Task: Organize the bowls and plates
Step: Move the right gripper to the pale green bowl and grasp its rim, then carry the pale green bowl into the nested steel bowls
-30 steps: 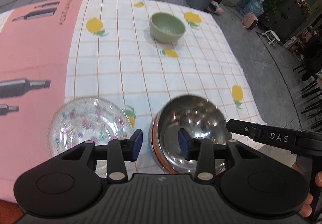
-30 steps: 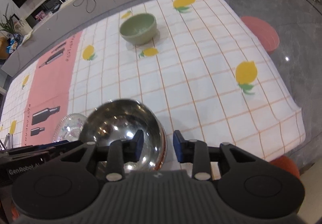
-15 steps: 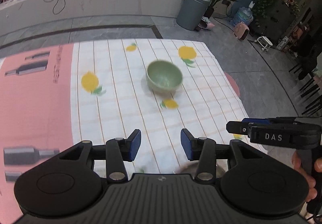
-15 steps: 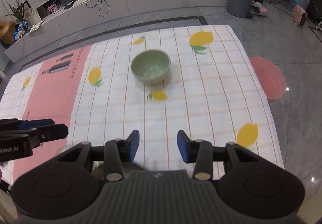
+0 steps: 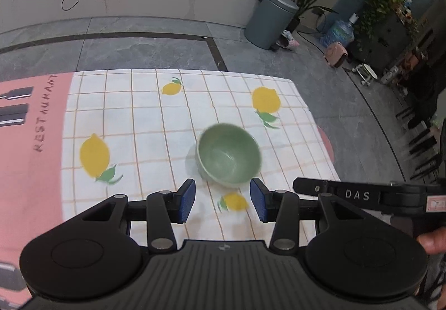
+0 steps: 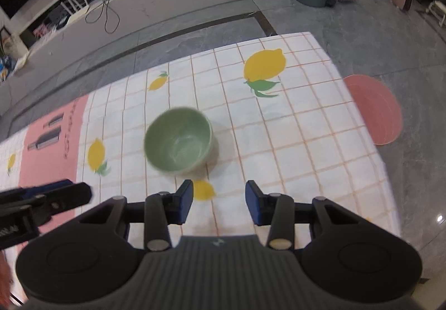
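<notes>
So the table [image 5: 145, 120] with its lemon cloth has just one green bowl [image 5: 228, 155] showing, sitting upright out in the middle, untouched. Left tongs [image 5: 222, 200] and right tongs [image 6: 218, 202] are both spread, empty, just short of it. I'd say it's next up.

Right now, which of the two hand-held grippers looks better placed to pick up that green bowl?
Probably the left gripper: in its own view the green bowl sits almost straight ahead, between its open fingers. For the right gripper, also open and empty, the bowl lies off to the left of its fingers.
</notes>
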Demonstrator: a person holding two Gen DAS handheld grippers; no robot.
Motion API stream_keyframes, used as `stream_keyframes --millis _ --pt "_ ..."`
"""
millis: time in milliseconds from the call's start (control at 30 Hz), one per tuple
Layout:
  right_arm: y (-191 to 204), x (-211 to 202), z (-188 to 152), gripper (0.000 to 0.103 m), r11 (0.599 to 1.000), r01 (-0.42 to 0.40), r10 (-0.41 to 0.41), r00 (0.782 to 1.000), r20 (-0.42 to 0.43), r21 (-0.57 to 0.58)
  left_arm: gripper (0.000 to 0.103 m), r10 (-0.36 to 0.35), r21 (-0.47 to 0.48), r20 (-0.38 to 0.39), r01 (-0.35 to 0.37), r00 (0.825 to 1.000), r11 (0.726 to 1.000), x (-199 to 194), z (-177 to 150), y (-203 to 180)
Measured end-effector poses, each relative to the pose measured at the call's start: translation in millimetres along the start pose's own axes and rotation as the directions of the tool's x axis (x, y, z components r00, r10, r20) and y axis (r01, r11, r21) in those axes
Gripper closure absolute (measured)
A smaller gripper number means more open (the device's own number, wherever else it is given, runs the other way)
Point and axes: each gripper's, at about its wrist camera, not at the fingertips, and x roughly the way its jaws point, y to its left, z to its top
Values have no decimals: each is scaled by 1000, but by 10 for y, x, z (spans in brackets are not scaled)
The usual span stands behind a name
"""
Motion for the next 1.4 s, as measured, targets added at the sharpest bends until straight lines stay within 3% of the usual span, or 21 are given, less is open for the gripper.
stream_keyframes --millis 167,333,500,700,900,1133,1400 --pt "23 436 231 63 1000 -3 4 999 -47 25 52 26 -6 -58 -27 998 1000 434 174 71" --pt "11 800 401 71 999 -2 7 995 -100 50 53 46 -36 -123 -50 991 998 798 310 155" --pt "-31 1038 476 81 993 -46 63 987 -149 113 60 38 -74 -166 -51 985 996 1029 338 241" --pt "-28 1187 470 87 992 -36 56 982 -178 117 75 59 -56 -199 -71 978 996 1181 304 221" --pt "-44 1257 477 95 991 -38 63 979 -195 129 92 104 -29 -201 -113 974 993 1230 294 165" --pt "-44 1266 484 97 982 -25 65 974 -215 187 93 153 -11 -214 -159 965 987 1169 277 100" --pt "112 944 399 98 986 -20 56 975 -216 166 93 184 -28 -211 -194 960 981 732 211 -23"
